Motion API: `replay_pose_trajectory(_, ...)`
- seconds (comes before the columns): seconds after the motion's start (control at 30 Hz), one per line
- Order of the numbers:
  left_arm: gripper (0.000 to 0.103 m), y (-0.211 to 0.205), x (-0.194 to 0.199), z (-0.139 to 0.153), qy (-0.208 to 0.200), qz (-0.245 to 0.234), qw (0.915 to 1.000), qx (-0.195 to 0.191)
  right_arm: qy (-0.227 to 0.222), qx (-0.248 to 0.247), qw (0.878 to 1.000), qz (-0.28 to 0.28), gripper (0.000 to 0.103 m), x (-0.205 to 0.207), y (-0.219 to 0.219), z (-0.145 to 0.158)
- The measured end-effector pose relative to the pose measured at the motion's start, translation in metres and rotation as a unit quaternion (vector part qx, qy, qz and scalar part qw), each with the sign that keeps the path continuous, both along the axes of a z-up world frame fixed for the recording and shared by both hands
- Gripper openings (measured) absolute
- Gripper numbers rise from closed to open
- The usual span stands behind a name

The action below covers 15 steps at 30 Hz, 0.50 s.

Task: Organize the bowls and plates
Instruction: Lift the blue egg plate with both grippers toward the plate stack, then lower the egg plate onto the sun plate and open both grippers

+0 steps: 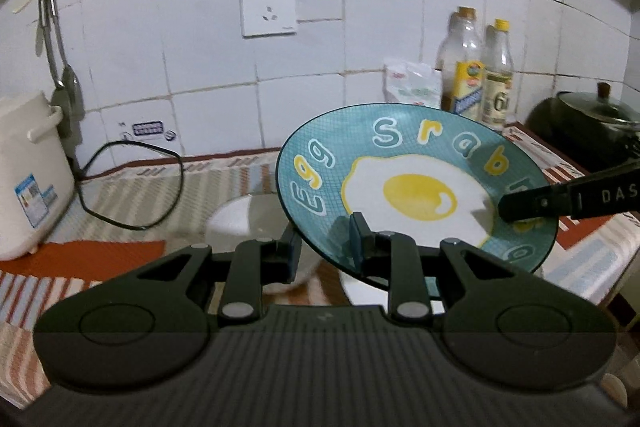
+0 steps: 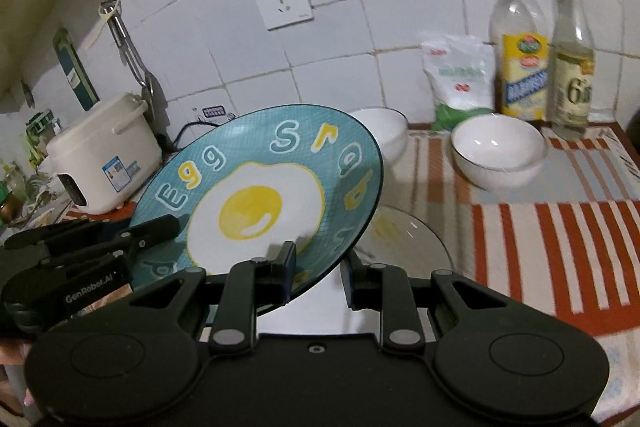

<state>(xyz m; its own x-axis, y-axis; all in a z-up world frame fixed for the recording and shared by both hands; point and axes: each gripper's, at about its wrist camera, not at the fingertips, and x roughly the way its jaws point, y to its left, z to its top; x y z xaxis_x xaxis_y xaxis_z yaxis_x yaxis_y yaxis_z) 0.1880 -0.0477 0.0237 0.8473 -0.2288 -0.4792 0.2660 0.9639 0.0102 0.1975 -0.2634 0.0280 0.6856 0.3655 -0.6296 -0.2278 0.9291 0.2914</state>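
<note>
A teal plate with a fried-egg picture point(image 1: 416, 187) is held tilted above the counter between both grippers; it also shows in the right wrist view point(image 2: 260, 199). My left gripper point(image 1: 326, 247) is shut on the plate's near rim. My right gripper point(image 2: 318, 273) is shut on the plate's other rim, and its finger reaches in from the right in the left wrist view point(image 1: 532, 203). A white bowl point(image 1: 248, 223) sits below the plate. Two white bowls point(image 2: 498, 151) point(image 2: 384, 131) stand at the back. A glass plate point(image 2: 404, 243) lies on the cloth under the teal plate.
A white rice cooker point(image 1: 28, 179) stands at the left with a black cord point(image 1: 132, 187). Two bottles point(image 2: 520, 47) point(image 2: 572, 59) and a white bag point(image 2: 460, 79) stand by the tiled wall. A dark pot point(image 1: 592, 123) sits at the far right. A striped cloth point(image 2: 540, 247) covers the counter.
</note>
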Motion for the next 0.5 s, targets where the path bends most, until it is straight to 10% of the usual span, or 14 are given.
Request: replay_pose_trajectory(0.5,0.024,-0.038,-0.013,-0.041,0.029,0.007,0.9995,0.006,0.027,-0.008,0.999,-0.018,0.028,-0.018,-0.028,-0.039)
